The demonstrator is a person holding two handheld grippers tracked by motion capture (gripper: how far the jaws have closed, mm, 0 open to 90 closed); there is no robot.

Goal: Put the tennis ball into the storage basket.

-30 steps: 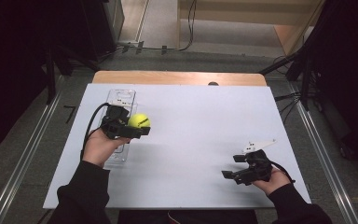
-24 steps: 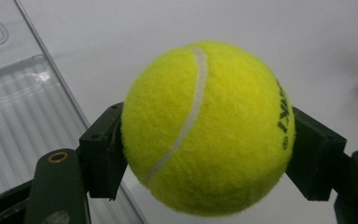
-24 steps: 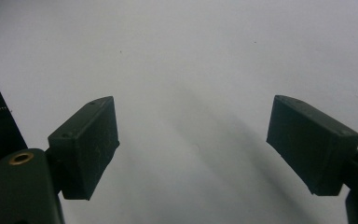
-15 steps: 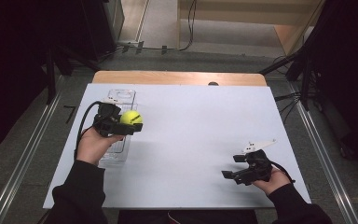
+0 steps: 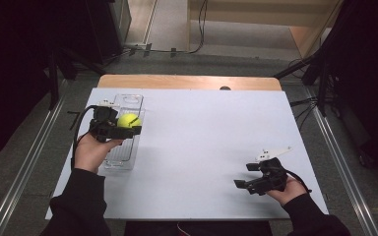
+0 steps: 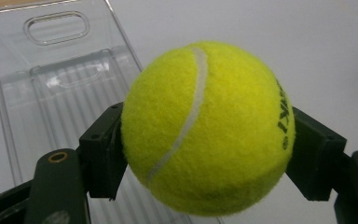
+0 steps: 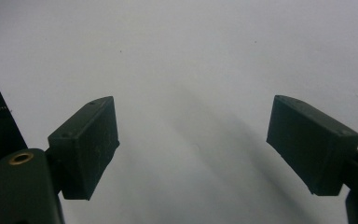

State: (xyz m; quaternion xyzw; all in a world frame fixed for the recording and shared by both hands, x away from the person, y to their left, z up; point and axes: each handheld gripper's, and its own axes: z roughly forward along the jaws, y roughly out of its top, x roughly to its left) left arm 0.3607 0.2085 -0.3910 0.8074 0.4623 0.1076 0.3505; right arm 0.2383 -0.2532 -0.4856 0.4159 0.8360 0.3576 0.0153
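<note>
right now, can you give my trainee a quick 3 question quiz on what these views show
1. True or false: the left gripper is shut on the tennis ball.
2. The ball hangs over: A) the clear tray B) the wooden strip C) the floor.
3. Fill in: the jaws of the right gripper are ____ with nothing between them.

Key: 1 true; 2 A; 3 open.

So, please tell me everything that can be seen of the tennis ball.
The tennis ball is bright yellow-green and fuzzy like felt, with a curved white seam and black print on one side. The left gripper clamps it between its two black jaws, one on each side. It is held over the clear plastic tray at the table's left side.
</note>
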